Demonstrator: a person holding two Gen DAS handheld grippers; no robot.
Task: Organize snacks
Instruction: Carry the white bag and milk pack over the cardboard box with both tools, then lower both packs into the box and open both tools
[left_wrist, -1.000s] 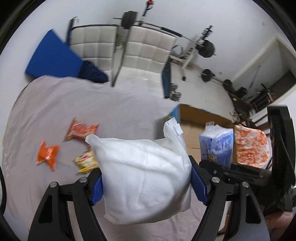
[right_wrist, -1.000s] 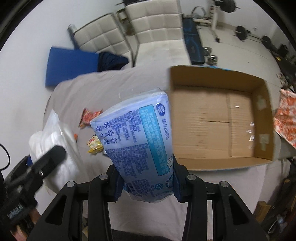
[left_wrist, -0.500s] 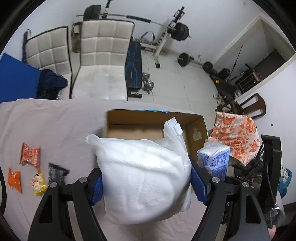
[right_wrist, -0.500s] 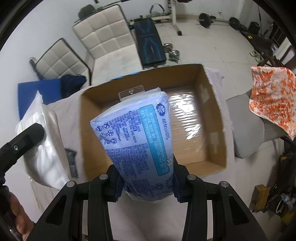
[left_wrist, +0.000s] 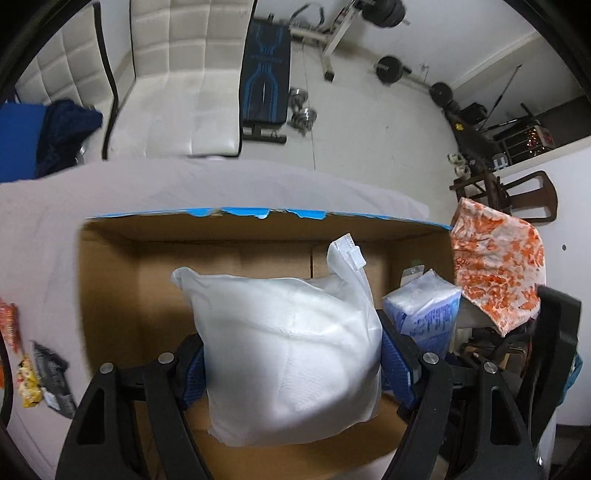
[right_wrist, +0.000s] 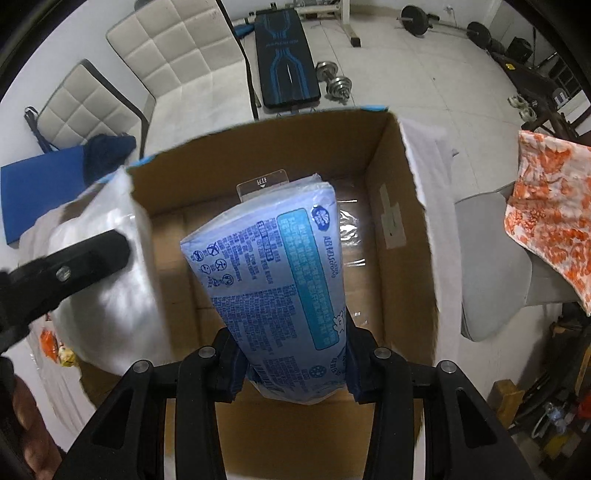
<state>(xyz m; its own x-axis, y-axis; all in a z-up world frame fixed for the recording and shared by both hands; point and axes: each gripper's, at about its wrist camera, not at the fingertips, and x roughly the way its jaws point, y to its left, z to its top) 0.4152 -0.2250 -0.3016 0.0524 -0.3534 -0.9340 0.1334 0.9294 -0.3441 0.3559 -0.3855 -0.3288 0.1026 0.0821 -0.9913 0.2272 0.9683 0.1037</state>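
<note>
Left wrist view: left gripper clamps a white bag between its blue pads, bag bulging up past both fingers, a folded tab sticking up at its top right. Bag hangs over the open cardboard box, which sits on a table under a grey cloth. Box floor bare where visible. Torn blue tape along the box's far rim. Just right of the white bag, the blue pack shows, also over the box. 3 small snack packets lie on the cloth left of the box, outside it, blurred. Orange-patterned cloth draped at right of the box.

Right wrist view: right gripper squeezes the blue pack at its lower end, jaws narrow, pack standing up and leaning away over the box interior. Clear hang tab at the pack's top. White bag at left, over the box's left wall, with a black finger of the left gripper across it. Part of a hand at lower left edge. 2 white chairs and a weight bench behind the table.
</note>
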